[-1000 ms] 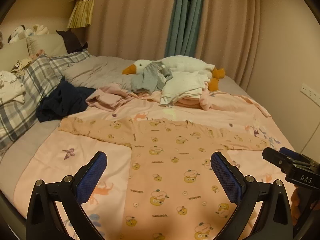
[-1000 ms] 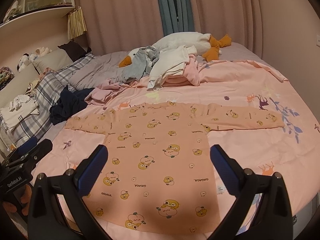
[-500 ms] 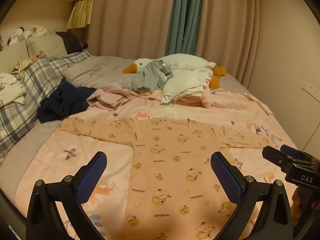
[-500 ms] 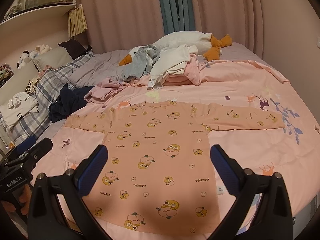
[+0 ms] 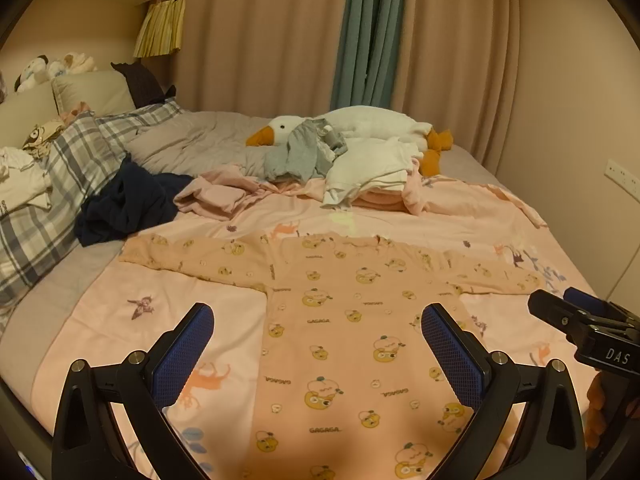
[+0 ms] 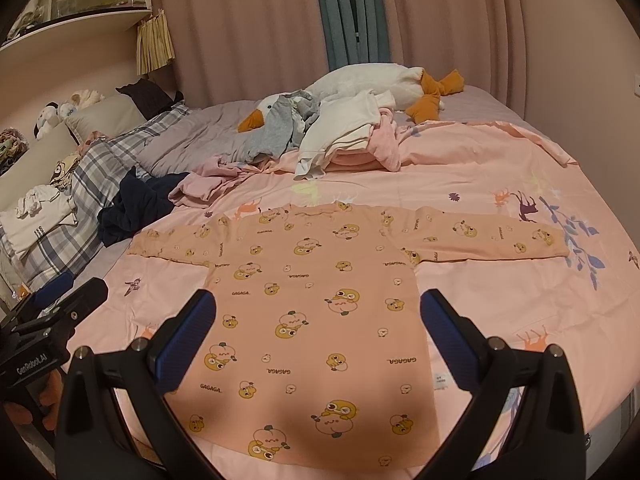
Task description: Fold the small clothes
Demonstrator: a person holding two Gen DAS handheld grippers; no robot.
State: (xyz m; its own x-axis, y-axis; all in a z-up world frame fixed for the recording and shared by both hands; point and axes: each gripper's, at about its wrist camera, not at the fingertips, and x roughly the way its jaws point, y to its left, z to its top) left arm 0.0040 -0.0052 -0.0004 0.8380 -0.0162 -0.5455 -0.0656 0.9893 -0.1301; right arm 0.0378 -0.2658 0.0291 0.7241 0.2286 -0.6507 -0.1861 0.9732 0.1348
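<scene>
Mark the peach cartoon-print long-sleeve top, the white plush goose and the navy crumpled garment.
peach cartoon-print long-sleeve top (image 6: 316, 300), right wrist view, chest panel.
white plush goose (image 5: 282, 127), left wrist view, head.
navy crumpled garment (image 5: 128, 204), left wrist view, middle of heap.

Bed (image 5: 52, 304) is being covered by a pink printed sheet (image 5: 460, 216). Peach long-sleeved top (image 5: 344, 320) is being carried flat on the sheet, sleeves spread out to both sides. Behind it, a pink garment (image 5: 216, 196), a navy garment (image 5: 128, 204), a goose plush (image 5: 372, 124) and a stack of folded clothes (image 5: 372, 172) are being carried. Plaid pillow (image 5: 60, 184) is lying at the bed's left side.
</scene>
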